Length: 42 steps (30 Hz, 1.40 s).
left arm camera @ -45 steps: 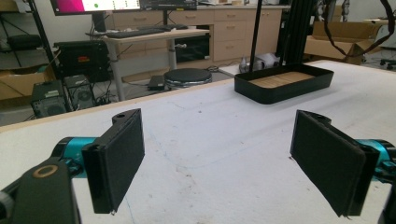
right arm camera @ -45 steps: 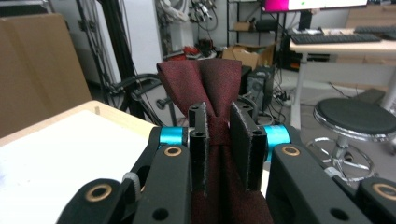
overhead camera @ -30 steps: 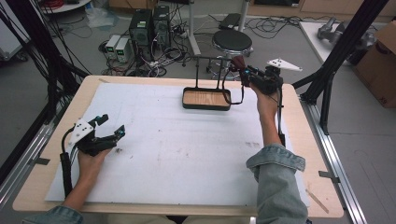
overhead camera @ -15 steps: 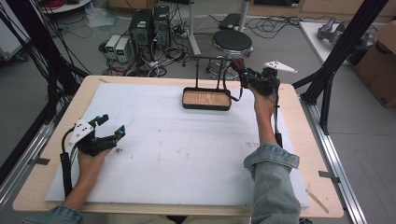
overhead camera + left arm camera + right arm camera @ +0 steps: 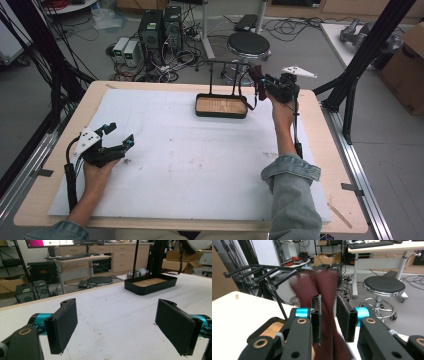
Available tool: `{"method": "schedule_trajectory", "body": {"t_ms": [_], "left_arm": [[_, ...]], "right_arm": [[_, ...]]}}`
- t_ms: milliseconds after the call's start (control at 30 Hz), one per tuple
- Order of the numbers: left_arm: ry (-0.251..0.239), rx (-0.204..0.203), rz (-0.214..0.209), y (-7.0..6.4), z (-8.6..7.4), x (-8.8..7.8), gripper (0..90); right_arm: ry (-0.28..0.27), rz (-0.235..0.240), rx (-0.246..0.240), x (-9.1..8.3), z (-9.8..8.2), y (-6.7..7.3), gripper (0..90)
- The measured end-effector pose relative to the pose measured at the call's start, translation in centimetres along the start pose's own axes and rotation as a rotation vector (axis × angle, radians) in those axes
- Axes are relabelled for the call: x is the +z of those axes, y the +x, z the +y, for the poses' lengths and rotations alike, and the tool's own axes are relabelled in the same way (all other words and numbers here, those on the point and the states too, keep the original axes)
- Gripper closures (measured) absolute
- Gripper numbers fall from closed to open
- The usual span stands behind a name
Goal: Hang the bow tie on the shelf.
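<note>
While the dark red cloth (image 5: 325,315) hangs between them, the right gripper (image 5: 329,320) fingers (image 5: 344,317) have just been opening, seemingly barely touching.

Cloth (image 5: 325,302): dark maroon, plain, no pattern. Right gripper (image 5: 328,320): black pads and arms, turquoise collars, brass-coloured rings at the pivots. Left gripper (image 5: 117,325): same black pads and turquoise collars. Tray (image 5: 221,106): black walls, light wood-grain floor. Rack (image 5: 259,271): black bars. Table (image 5: 200,150): white sheet, faint dark smudges, pale wood border. Sleeves (image 5: 292,200): faded blue denim. Stool (image 5: 384,286): black seat, chrome legs.
</note>
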<state>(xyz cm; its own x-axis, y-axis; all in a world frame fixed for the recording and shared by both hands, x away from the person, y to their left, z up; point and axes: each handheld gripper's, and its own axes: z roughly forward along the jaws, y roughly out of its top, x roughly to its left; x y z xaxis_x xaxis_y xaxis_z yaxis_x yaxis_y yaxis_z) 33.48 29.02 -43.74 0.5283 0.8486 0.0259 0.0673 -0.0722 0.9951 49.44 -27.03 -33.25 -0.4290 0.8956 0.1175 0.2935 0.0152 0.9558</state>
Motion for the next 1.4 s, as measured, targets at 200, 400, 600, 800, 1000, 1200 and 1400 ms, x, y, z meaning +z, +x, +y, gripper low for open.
{"method": "schedule_trajectory", "body": {"t_ms": [200, 400, 600, 800, 1000, 1200, 1400], "left_arm": [[0.001, 0.001, 0.000, 0.0, 0.0, 0.0, 18.2], [0.001, 0.002, 0.000, 0.0, 0.0, 0.0, 18.2], [0.000, 0.000, 0.001, 0.0, 0.0, 0.0, 18.2], [0.000, 0.001, 0.002, 0.0, 0.0, 0.0, 18.2], [-0.003, 0.001, 0.004, 0.0, 0.0, 0.1, 18.3], [-0.004, 0.003, 0.007, 0.0, 0.0, 0.1, 18.4], [-0.004, 0.004, 0.007, 0.0, 0.0, 0.1, 18.3]], "right_arm": [[-0.016, -0.008, -0.018, -0.5, 0.4, 0.1, 70.9], [-0.035, -0.002, -0.031, -1.3, 0.9, 0.2, 65.8], [-0.050, 0.009, -0.040, -2.4, 1.4, 0.3, 60.4], [-0.069, 0.019, -0.049, -3.4, 1.9, 0.6, 54.4], [-0.089, 0.039, -0.053, -4.5, 2.2, 0.6, 43.9], [-0.105, 0.049, -0.066, -5.8, 2.4, 0.6, 37.5], [-0.120, 0.077, -0.065, -7.0, 2.8, 0.9, 29.3]]}}
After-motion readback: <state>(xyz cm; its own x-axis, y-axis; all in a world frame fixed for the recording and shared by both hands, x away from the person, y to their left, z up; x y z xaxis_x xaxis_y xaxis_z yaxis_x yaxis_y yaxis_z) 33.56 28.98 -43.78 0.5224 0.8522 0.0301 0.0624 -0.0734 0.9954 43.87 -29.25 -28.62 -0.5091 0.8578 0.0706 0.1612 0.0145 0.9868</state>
